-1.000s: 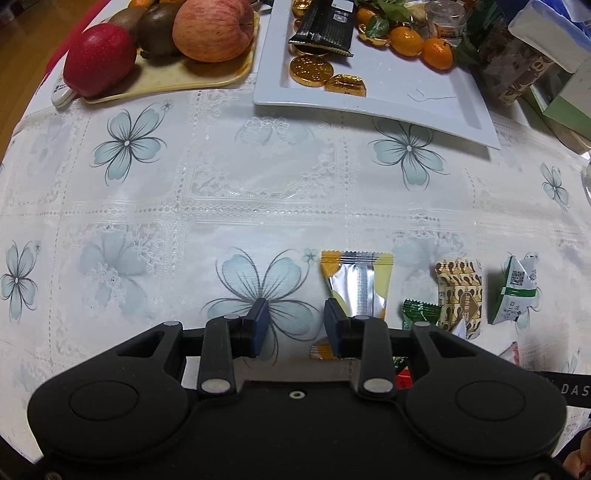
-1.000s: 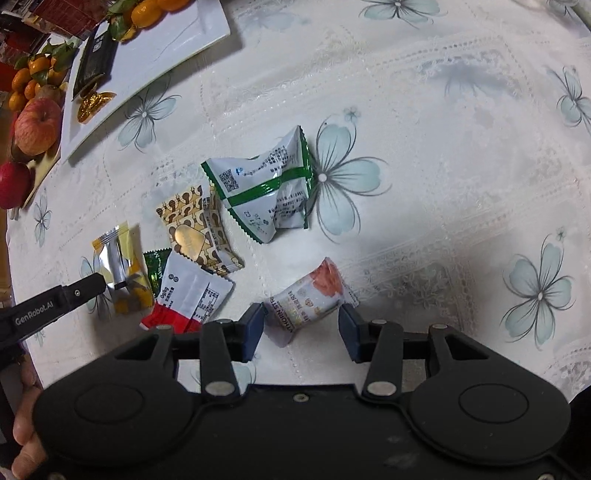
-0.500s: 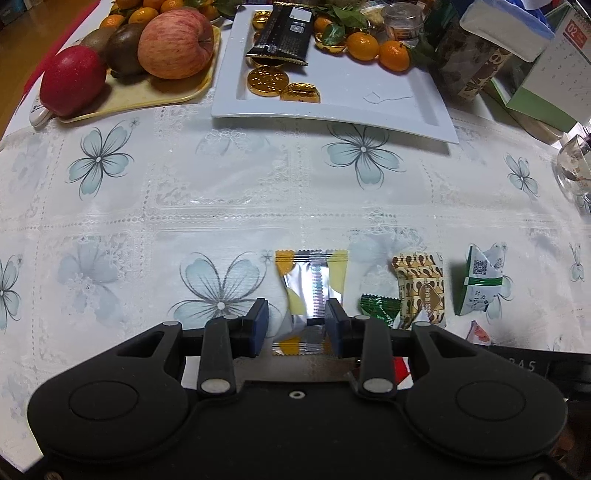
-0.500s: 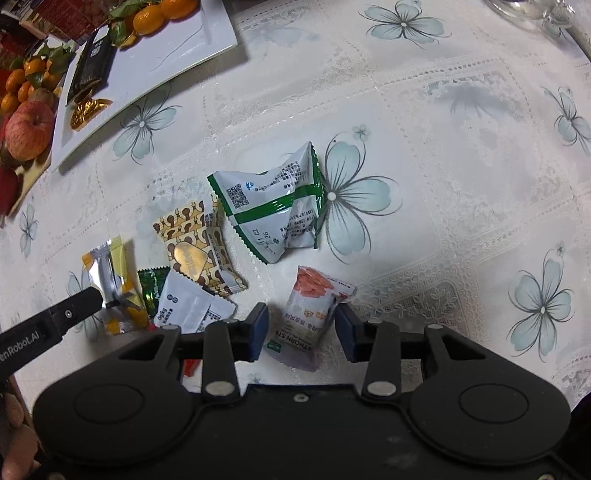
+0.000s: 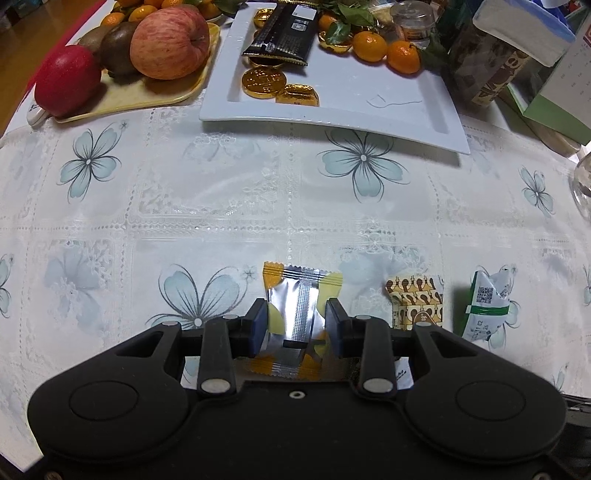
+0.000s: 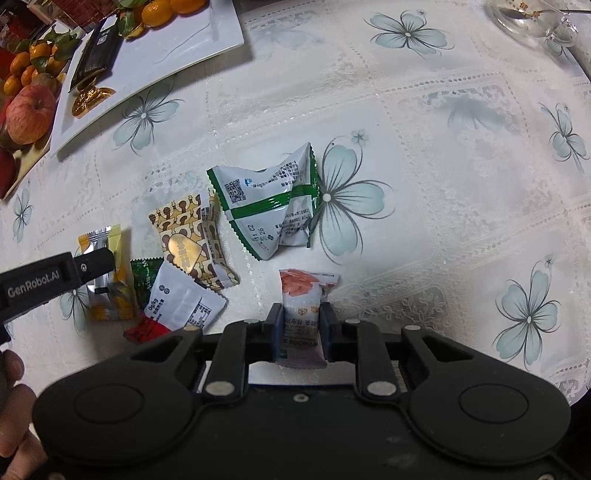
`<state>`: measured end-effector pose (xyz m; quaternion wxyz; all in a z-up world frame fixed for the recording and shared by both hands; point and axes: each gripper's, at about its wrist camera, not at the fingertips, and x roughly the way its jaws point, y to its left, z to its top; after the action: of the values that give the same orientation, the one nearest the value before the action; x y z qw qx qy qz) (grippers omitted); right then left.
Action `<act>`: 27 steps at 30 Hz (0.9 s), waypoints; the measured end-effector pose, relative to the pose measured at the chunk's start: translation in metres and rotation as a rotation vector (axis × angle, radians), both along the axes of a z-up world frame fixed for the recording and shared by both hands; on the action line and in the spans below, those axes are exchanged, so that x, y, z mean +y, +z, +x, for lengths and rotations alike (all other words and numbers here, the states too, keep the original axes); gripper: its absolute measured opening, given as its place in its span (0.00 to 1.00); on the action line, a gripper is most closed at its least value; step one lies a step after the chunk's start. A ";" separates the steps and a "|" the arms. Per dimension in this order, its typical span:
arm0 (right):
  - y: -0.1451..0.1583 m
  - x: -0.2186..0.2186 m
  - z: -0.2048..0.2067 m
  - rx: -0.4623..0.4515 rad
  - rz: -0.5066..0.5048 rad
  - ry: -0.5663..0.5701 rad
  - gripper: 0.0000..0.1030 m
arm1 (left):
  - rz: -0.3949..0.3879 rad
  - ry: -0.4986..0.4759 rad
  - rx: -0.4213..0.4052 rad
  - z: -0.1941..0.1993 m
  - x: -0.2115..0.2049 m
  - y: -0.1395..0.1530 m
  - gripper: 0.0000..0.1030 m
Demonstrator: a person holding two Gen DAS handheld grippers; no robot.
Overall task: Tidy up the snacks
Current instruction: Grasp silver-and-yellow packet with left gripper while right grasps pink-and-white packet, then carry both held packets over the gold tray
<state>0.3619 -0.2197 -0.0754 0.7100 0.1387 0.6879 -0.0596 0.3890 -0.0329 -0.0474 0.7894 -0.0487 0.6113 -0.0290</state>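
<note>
Left gripper (image 5: 295, 325) sits low over the silver-and-yellow packet (image 5: 301, 295), jaws partly open, one pad on each side of the wrapper – pads look right at its edges, cannot tell if they actually pinch it yet; packet lies flat on the floral tablecloth (image 5: 221, 206). Right gripper (image 6: 301, 326) has its jaws narrowed down onto the pink-and-white packet (image 6: 304, 291), both pads pressed against its sides, packet's far end sticking out ahead of the fingers toward the table. Loose snacks are bunched between the two tools: brown-patterned packet (image 6: 192, 240) just beside the green-striped white packet (image 6: 273, 206), a white-and-red packet (image 6: 181, 306) overlapping the brown one's near corner, a small green wrapper (image 6: 144, 277) tucked partly under it, next to the silver-and-yellow packet. From the left camera the brown-patterned packet and the green-striped white packet lie to the right of the held-over packet, apart from each other. White rectangular plate (image 5: 406, 110) stands at the far side of the table – well apart from the loose snacks – holding gold foil coins (image 5: 264, 81), a black bar wrapper (image 5: 284, 33) and mandarins (image 5: 369, 46). Yellow fruit tray (image 5: 155, 99) with apples (image 5: 170, 40) sits to the plate's left, touching or nearly touching it. A bare hand (image 6: 14, 406) shows at the right camera's lower left edge.
</note>
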 end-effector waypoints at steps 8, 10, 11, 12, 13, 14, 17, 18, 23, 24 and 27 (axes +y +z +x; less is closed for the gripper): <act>-0.001 0.002 0.000 0.003 -0.002 -0.004 0.24 | 0.041 -0.020 -0.005 0.000 -0.012 -0.004 0.44; -0.001 0.002 0.000 0.000 -0.005 -0.003 0.25 | 0.051 -0.021 -0.007 0.001 -0.015 -0.005 0.46; -0.002 0.002 0.000 -0.001 -0.006 -0.002 0.25 | 0.053 -0.022 -0.005 0.001 -0.016 -0.006 0.46; -0.002 0.003 0.000 -0.002 -0.007 0.000 0.25 | 0.057 -0.022 -0.003 0.001 -0.017 -0.007 0.47; -0.002 0.003 0.000 -0.002 -0.009 0.001 0.25 | 0.062 -0.024 -0.004 0.001 -0.018 -0.007 0.47; -0.002 0.004 0.000 -0.003 -0.011 0.004 0.25 | 0.073 -0.030 -0.001 0.001 -0.019 -0.008 0.48; -0.002 0.004 0.000 -0.002 -0.012 0.007 0.25 | 0.098 -0.039 0.014 0.002 -0.021 -0.012 0.50; -0.002 0.004 0.000 -0.001 -0.011 0.006 0.25 | 0.099 -0.037 0.020 0.002 -0.021 -0.013 0.50; -0.002 0.004 0.000 -0.001 -0.013 0.018 0.23 | 0.081 -0.026 0.038 0.005 -0.015 -0.015 0.45; -0.002 0.005 -0.001 0.000 -0.014 0.022 0.21 | 0.076 -0.019 0.041 0.006 -0.013 -0.015 0.43; 0.000 0.004 -0.002 0.000 -0.013 0.037 0.19 | 0.055 -0.003 0.043 0.006 -0.008 -0.015 0.42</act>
<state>0.3603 -0.2155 -0.0750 0.7117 0.1215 0.6900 -0.0509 0.3945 -0.0407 -0.0620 0.7771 -0.0266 0.6286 -0.0123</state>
